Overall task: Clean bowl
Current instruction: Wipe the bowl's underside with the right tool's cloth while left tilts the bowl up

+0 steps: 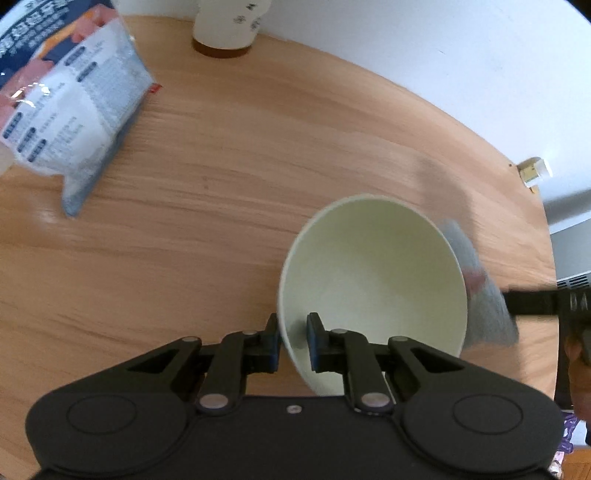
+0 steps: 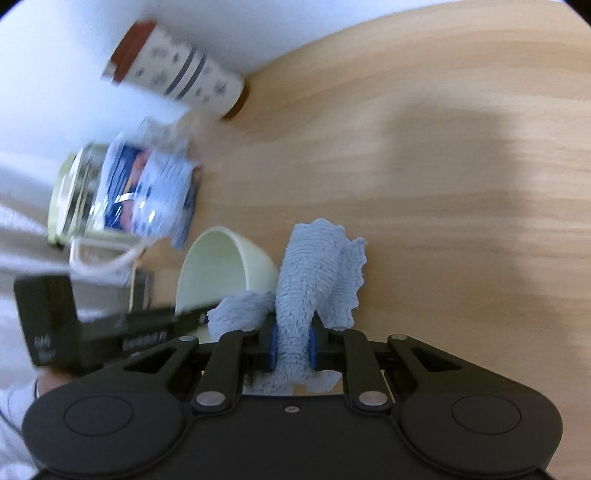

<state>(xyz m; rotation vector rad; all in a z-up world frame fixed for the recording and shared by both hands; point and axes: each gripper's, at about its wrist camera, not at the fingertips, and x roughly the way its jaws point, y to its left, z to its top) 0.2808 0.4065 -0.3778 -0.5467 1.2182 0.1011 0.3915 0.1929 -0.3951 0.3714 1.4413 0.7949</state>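
A pale cream bowl (image 1: 376, 280) is tilted above the wooden table, its opening toward the left wrist camera. My left gripper (image 1: 293, 341) is shut on the bowl's rim, one finger outside and one inside. In the right wrist view the bowl (image 2: 218, 266) sits left of centre. My right gripper (image 2: 292, 349) is shut on a light blue fluffy cloth (image 2: 314, 273), which stands up between the fingers beside the bowl's outer wall. In the left wrist view the cloth (image 1: 480, 291) shows blurred against the bowl's right side.
A plastic pack of cloths (image 1: 66, 110) lies at the table's left. A white canister with a brown base (image 1: 227, 29) stands at the back edge by the wall. A glass jar (image 2: 74, 199) and a white mug (image 2: 107, 258) sit near the pack.
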